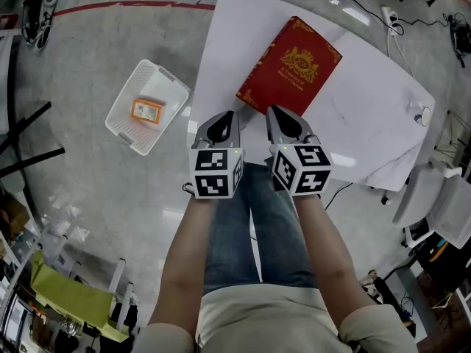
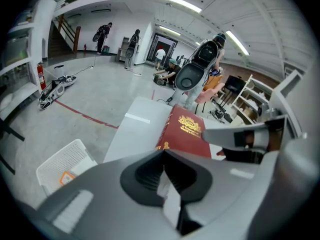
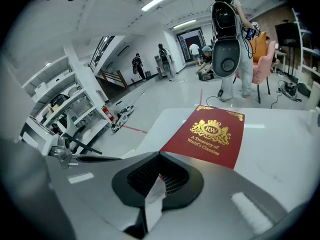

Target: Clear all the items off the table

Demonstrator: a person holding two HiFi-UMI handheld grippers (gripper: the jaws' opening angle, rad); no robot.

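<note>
A large red book (image 1: 290, 63) with a gold crest lies flat on the white table (image 1: 368, 109), its near corner close to the table's front edge. The book also shows in the left gripper view (image 2: 187, 131) and in the right gripper view (image 3: 210, 136). Both grippers hover side by side just short of the book's near end. My left gripper (image 1: 229, 115) is shut with nothing in it, its tips (image 2: 163, 151) meeting just before the book's spine corner. My right gripper (image 1: 274, 111) is also shut and empty, its tips (image 3: 159, 155) at the book's near edge.
A white plastic basket (image 1: 145, 106) stands on the floor left of the table, with an orange box (image 1: 146, 109) inside. A white chair (image 1: 434, 197) sits at the table's right. Cables and a power strip (image 1: 390, 17) lie beyond the table. People stand far off in the hall.
</note>
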